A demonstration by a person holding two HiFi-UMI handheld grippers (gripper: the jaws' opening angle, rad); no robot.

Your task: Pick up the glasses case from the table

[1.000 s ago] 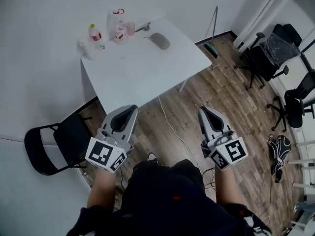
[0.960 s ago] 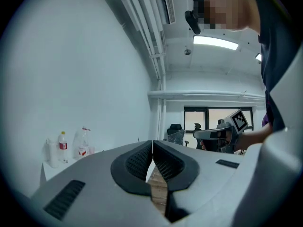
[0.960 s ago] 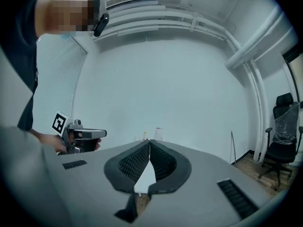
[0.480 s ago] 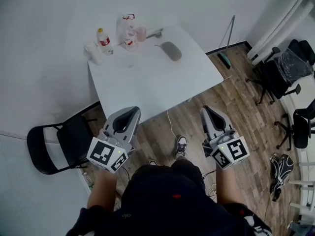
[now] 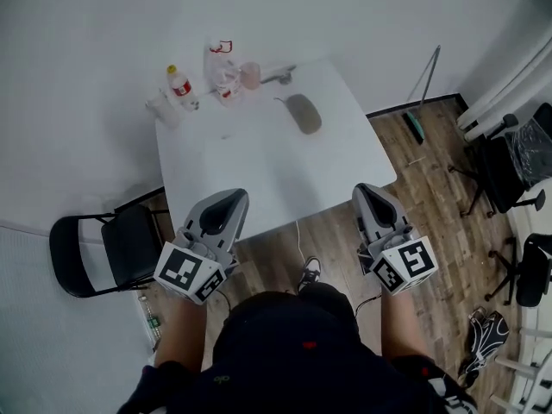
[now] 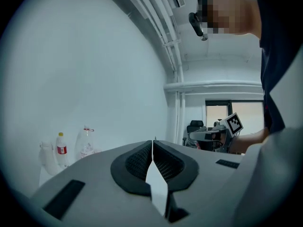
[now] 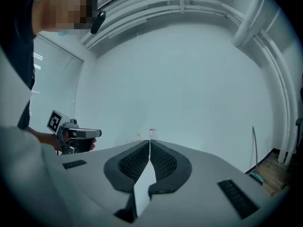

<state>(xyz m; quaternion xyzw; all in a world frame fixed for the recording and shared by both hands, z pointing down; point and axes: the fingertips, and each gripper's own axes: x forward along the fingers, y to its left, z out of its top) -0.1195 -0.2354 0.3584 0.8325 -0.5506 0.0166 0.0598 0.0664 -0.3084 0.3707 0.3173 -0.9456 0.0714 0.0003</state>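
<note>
The glasses case [image 5: 304,113] is a grey oval lying toward the far right of the white table [image 5: 259,166], seen only in the head view. Both grippers are held level at the table's near edge, well short of the case. My left gripper [image 5: 233,196] is shut with nothing between its jaws; its own view [image 6: 153,143] shows the jaws meeting. My right gripper [image 5: 363,188] is also shut and empty, its jaws [image 7: 150,143] pressed together. Each gripper shows in the other's view: the right gripper [image 6: 193,136] and the left gripper [image 7: 97,133].
At the table's far left stand a red-labelled bottle [image 5: 180,86], a clear bottle [image 5: 222,63] and a pink cup [image 5: 250,75]. A black folding chair [image 5: 103,248] is left of the table. Office chairs [image 5: 517,158] and a broom [image 5: 417,102] are at the right.
The person has stepped toward the table, carrying both shut grippers forward. The table's near edge now lies just in front of the jaw tips.
</note>
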